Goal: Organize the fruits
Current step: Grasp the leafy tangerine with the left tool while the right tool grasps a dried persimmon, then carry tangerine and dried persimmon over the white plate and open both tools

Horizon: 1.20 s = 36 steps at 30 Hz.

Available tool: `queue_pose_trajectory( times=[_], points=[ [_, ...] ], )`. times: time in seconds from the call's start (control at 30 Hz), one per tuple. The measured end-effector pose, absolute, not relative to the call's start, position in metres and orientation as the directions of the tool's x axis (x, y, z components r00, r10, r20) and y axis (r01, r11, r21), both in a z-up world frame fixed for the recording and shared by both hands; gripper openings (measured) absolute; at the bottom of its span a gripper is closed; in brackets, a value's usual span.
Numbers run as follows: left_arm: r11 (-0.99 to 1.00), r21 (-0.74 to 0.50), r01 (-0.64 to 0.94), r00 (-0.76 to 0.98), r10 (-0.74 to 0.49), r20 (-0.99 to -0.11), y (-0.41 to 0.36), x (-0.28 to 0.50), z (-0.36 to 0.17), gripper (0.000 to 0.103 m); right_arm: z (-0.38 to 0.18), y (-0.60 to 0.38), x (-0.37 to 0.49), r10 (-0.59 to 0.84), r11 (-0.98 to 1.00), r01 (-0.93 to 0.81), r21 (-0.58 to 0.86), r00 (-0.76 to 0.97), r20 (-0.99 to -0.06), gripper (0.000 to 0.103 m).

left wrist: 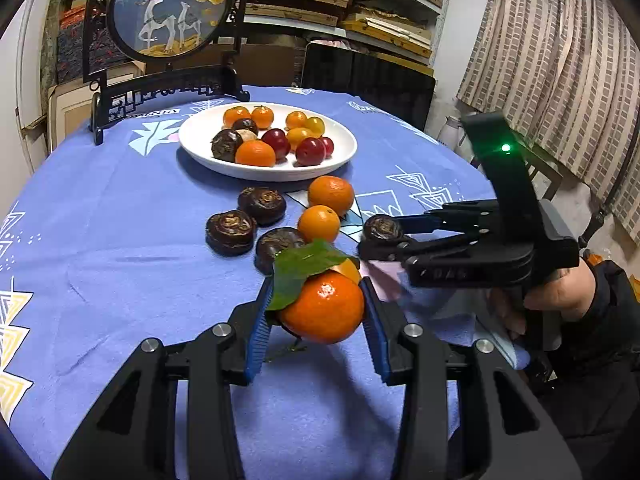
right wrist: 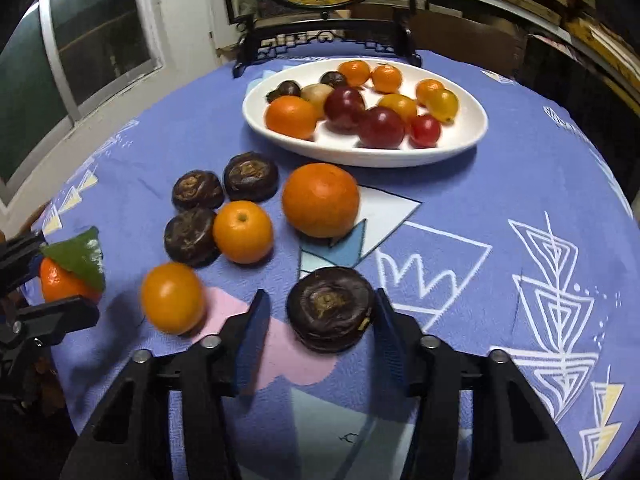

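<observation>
Nearby, open tablecloth (right wrist: 500,184) flanks right claw (right wrist: 318,320), well inside table edge.

We see a dim room lit from overhead, glare spotting the leafy orange (left wrist: 324,308) and soft shadows pooling on the tablecloth (left wrist: 120,240). Fisheye bending darkens our corners, and one loose orange (right wrist: 173,298) smears with blur.

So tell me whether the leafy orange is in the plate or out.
Out. The leafy orange sits between the left gripper's pads, well short of the plate.
</observation>
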<state>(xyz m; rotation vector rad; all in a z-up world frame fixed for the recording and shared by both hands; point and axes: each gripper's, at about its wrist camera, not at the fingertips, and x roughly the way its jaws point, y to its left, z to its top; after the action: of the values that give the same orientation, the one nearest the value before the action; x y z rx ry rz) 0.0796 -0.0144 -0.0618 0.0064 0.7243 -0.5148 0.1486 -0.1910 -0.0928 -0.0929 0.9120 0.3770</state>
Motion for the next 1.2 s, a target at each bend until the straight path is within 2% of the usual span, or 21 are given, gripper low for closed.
queue_pose_trajectory(
  times=[0.03, 0.23, 0.33, 0.53, 0.77, 0.93, 1.13, 1.17, 1.2],
  points=[
    [0.876, -0.173, 0.449, 0.632, -0.449, -0.632, -0.013, 0.080, -0.062, 0.041, -0.093, -0.192, 0.149, 0.275, 0.934, -0.349, 0.080, 0.555, -0.785, 0.043],
    [0.874, -0.207, 0.440, 0.634, -0.465, -0.618, -0.007, 0.082, -0.060, 0.041, -0.091, -0.221, 0.148, 0.382, 0.921, -0.305, 0.244, 0.572, -0.726, 0.042],
    [0.871, -0.223, 0.437, 0.634, -0.475, -0.610, -0.004, 0.087, -0.055, 0.041, -0.085, -0.230, 0.143, 0.413, 0.909, -0.307, 0.281, 0.580, -0.703, 0.042],
    [0.867, -0.227, 0.444, 0.648, -0.486, -0.587, 0.000, 0.116, -0.028, 0.041, -0.031, -0.246, 0.144, 0.471, 0.882, -0.352, 0.314, 0.612, -0.635, 0.042],
    [0.881, -0.223, 0.417, 0.659, -0.462, -0.594, -0.002, 0.209, -0.006, 0.041, 0.008, -0.254, 0.214, 0.471, 0.882, -0.336, 0.330, 0.638, -0.609, 0.042],
    [0.891, -0.258, 0.374, 0.637, -0.449, -0.627, -0.005, 0.280, -0.015, 0.041, -0.004, -0.247, 0.285, 0.477, 0.876, -0.281, 0.392, 0.631, -0.612, 0.042],
    [0.908, -0.255, 0.332, 0.615, -0.413, -0.672, -0.014, 0.341, -0.033, 0.041, -0.025, -0.231, 0.339, 0.451, 0.887, -0.244, 0.392, 0.639, -0.623, 0.044],
    [0.909, -0.258, 0.326, 0.614, -0.411, -0.673, -0.014, 0.345, -0.035, 0.045, -0.027, -0.230, 0.343, 0.442, 0.892, -0.238, 0.385, 0.646, -0.623, 0.046],
    [0.907, -0.274, 0.319, 0.612, -0.418, -0.671, -0.013, 0.348, -0.037, 0.058, -0.028, -0.229, 0.344, 0.431, 0.897, -0.232, 0.378, 0.653, -0.622, 0.057]
  ],
)
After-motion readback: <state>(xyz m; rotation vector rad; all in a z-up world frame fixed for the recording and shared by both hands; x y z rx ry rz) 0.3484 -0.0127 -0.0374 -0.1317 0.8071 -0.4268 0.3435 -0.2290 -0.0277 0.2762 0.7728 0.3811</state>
